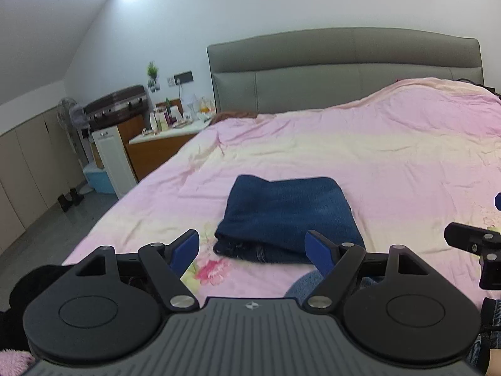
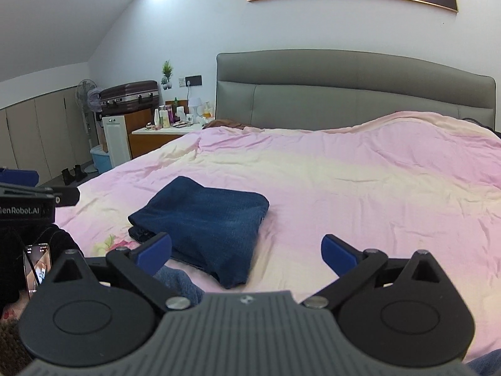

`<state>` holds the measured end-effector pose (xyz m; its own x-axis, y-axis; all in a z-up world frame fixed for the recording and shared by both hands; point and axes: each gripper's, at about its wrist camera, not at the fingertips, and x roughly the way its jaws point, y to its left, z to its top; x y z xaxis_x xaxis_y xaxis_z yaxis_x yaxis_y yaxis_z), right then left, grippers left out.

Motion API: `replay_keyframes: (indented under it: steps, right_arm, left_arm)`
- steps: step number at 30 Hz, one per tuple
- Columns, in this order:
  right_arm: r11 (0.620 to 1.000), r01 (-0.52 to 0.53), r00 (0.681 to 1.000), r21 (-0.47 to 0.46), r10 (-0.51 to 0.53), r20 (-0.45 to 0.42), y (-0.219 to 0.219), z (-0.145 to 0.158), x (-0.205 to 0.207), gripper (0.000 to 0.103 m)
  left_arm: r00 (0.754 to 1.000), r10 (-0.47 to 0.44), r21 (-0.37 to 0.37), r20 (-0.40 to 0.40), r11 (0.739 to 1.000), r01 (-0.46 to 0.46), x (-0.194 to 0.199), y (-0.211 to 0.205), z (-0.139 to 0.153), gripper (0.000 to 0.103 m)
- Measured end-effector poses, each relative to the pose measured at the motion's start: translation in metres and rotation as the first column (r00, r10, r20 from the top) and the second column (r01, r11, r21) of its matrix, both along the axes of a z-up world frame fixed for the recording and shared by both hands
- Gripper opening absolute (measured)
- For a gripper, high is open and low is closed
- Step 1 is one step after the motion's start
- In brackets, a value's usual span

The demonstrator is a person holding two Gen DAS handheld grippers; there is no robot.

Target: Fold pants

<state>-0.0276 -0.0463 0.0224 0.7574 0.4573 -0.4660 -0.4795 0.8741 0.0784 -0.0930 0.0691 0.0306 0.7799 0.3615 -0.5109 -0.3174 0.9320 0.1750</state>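
The pants (image 1: 289,219) lie folded square on the bedspread (image 1: 391,156), so the left gripper (image 1: 255,250) and right gripper (image 2: 247,250), nearside of them, stand apart and empty, apparently finished.

The folded dark blue denim pants (image 1: 288,216) look coarse and matt. The pink floral cotton-like bedsheet (image 1: 360,163) is soft and creased. The grey padded headboard (image 1: 344,72) looks like smooth leather. The left gripper (image 1: 255,249) is matt black plastic with blue pads (image 1: 186,247).
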Motion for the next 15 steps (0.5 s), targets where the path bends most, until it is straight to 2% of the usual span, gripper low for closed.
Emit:
replay_keyframes:
  steps: [3,7,12,15]
  right_arm:
    - [1.0,0.009,1.0,-0.007,-0.009,-0.011,0.001,-0.006,0.004,0.098]
    - [0.999,0.023,0.999,-0.023,-0.024,-0.043,0.001,-0.015,0.011,0.098]
    - [0.998,0.06,0.994,0.01,-0.058,-0.089,-0.002,-0.022,0.023,0.098]
    - [0.997,0.071,0.994,0.016,-0.07,-0.083,-0.005,-0.021,0.025,0.098]
  left_arm:
    - [0.998,0.022,-0.043,-0.052,0.999,-0.024,0.004,0.002,-0.009,0.09]
    - [0.997,0.028,-0.061,-0.07,0.998,-0.032,0.004,-0.005,-0.017,0.09]
    - [0.996,0.025,-0.052,-0.088,0.998,-0.03,0.01,-0.013,-0.019,0.09]
    - [0.996,0.015,-0.044,-0.084,0.999,-0.019,0.013,-0.017,-0.017,0.09]
